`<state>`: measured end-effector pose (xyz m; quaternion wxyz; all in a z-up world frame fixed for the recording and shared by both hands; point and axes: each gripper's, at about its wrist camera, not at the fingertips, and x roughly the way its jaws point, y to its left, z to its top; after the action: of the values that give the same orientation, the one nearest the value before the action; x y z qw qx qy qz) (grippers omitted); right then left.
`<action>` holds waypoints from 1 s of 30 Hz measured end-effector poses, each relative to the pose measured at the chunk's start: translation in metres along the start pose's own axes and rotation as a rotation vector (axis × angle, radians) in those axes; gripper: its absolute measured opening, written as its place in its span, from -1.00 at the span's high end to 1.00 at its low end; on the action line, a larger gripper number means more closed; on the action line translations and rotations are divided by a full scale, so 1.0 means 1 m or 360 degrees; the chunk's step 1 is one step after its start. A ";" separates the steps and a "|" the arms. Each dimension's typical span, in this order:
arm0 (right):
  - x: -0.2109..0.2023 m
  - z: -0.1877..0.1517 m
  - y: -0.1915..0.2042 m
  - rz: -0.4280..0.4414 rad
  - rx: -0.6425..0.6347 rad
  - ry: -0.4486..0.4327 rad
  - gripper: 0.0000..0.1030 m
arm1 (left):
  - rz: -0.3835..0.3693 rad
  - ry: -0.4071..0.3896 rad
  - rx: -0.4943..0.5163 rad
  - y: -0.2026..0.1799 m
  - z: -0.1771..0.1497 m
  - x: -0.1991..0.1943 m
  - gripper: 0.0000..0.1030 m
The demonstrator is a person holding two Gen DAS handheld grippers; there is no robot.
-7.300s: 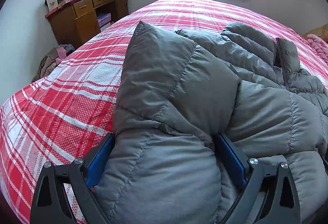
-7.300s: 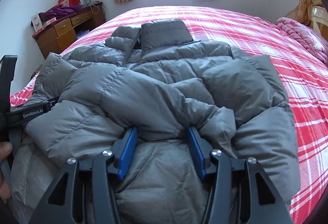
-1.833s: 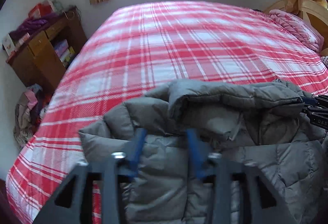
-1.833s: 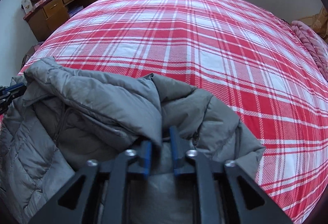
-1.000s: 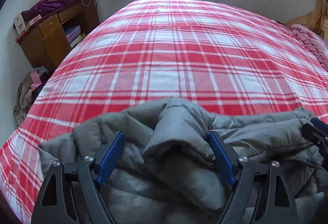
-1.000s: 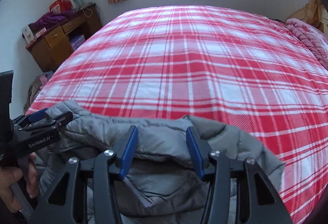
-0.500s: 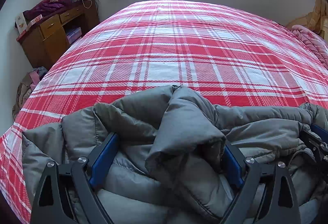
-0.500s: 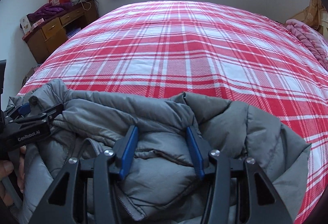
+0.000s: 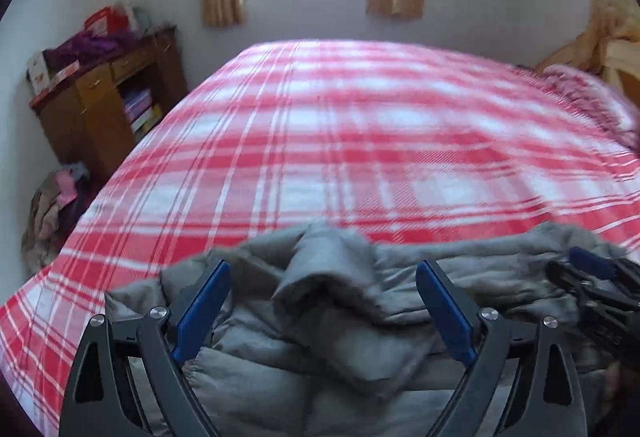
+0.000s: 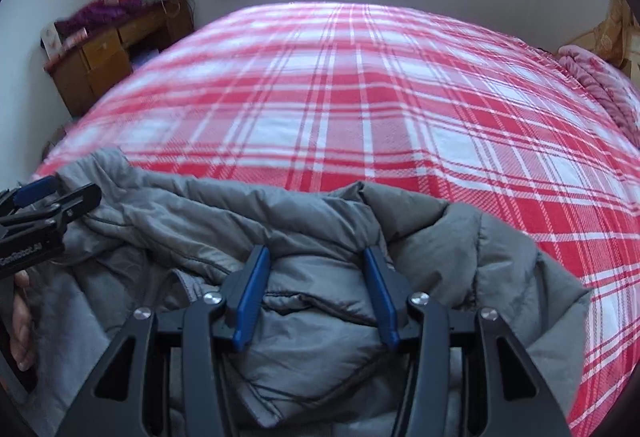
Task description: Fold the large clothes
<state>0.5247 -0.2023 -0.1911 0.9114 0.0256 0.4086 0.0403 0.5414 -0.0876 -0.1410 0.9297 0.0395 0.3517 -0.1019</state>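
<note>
The left gripper (image 9: 323,307) has spread its fingers wide and lifted off the grey jacket (image 9: 344,321), letting the fold drop. The right gripper (image 10: 314,289) at 3 o'clock still pinches padding, half-closed. The jacket lies bunched at 6 o'clock on the checked bed (image 10: 360,97), so this fold looks finished.

The grey puffer jacket (image 9: 340,321), earlier spread open across the bed, now lies folded in a bundle at its near edge. The left gripper (image 9: 322,301), earlier clamped on padding, now stands wide and clear above it.
</note>
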 end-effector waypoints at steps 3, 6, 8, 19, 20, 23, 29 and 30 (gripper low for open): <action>-0.021 0.002 -0.012 -0.0007 0.0082 -0.0126 -0.01 | -0.0115 -0.0011 0.0062 -0.021 0.010 -0.007 -0.82; -0.022 0.006 -0.012 -0.0050 0.0087 -0.0120 0.25 | -0.0102 0.0087 0.0111 -0.038 0.002 0.020 -0.82; -0.016 0.006 -0.010 -0.0043 0.0068 -0.0080 0.26 | -0.0061 0.0170 0.0085 -0.038 -0.009 0.041 -0.82; 0.010 -0.005 -0.014 0.0027 0.0061 0.0027 0.26 | -0.0103 0.0241 -0.0022 -0.028 -0.027 0.066 -0.83; 0.010 -0.006 -0.014 0.0026 0.0060 0.0030 0.26 | -0.0098 0.0240 -0.0016 -0.028 -0.027 0.066 -0.83; 0.012 -0.007 -0.015 0.0027 0.0063 0.0030 0.26 | -0.0084 0.0236 -0.0001 -0.030 -0.028 0.066 -0.83; 0.016 -0.007 -0.013 0.0017 0.0055 0.0037 0.26 | -0.0046 0.0245 0.0034 -0.034 -0.030 0.068 -0.84; 0.016 -0.007 -0.013 0.0012 0.0052 0.0038 0.26 | -0.0038 0.0248 0.0043 -0.035 -0.030 0.068 -0.84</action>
<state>0.5311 -0.2135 -0.2087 0.9058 0.0415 0.4200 0.0375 0.5645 -0.1282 -0.2088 0.8977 0.0555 0.4219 -0.1142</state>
